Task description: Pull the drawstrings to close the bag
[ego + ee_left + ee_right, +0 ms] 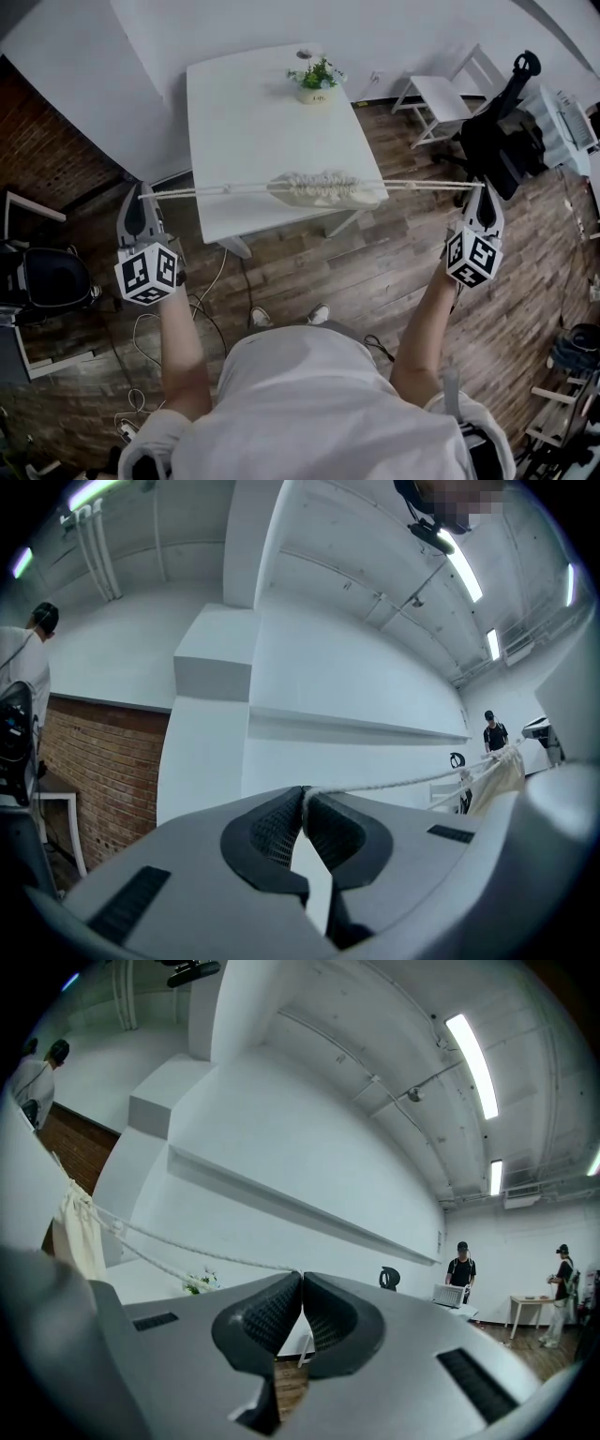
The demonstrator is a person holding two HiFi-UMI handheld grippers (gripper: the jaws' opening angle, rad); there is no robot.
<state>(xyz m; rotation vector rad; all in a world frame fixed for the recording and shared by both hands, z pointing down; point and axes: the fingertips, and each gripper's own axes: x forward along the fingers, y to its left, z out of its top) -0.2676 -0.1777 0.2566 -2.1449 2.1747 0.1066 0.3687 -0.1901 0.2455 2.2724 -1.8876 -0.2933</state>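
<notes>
The left forearm (180, 342) reached toward eleven o'clock and the right forearm (422, 323) toward one, spread wide. The left gripper (142, 197) pointed to twelve, roughly level, jaws pressed together on the left drawstring (202, 190). The right gripper (482, 190) mirrored it, jaws closed on the right drawstring (427, 185).

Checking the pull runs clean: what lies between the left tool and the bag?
Only the taut drawstring, stretched from the left tool to the bag; the head view shows it.
</notes>
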